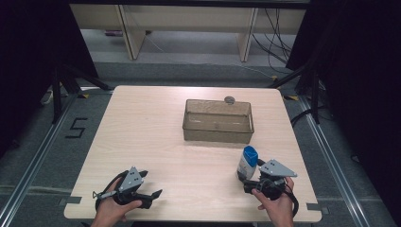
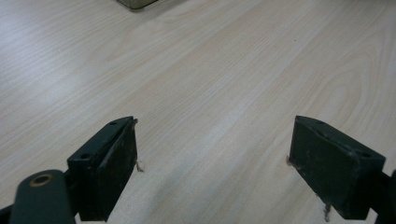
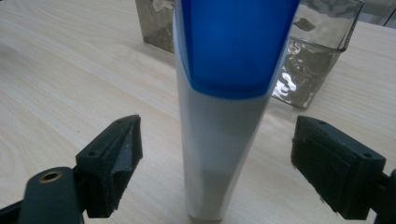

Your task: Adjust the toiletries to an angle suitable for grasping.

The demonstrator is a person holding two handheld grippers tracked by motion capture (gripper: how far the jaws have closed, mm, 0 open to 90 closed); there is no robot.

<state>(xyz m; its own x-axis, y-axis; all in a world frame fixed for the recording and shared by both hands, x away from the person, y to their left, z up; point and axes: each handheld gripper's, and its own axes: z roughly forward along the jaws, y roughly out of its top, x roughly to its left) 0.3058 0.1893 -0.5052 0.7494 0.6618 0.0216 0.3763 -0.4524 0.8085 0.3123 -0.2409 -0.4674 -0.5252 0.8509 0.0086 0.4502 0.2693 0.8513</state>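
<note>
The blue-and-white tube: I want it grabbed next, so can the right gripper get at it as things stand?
Probably yes. The right gripper is open with the tube standing upright between its jaws, nothing in between.

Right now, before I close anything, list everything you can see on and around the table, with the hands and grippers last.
table: one, light wood, centre of the high view.
bin: one, clear smoky-brown plastic, rectangular, far right half of the table, looks empty.
round disc: one, grey, at the bin's far rim; too small to identify.
tube: one, white with a blue upper part, upright on the table near the right front, between the right gripper's jaws but not touched.
floor marking "5": one, black, left of the table.
hands: two, at the near edge, left, right.
left gripper: black, open over bare table.
right gripper: black, open around the tube.
</note>
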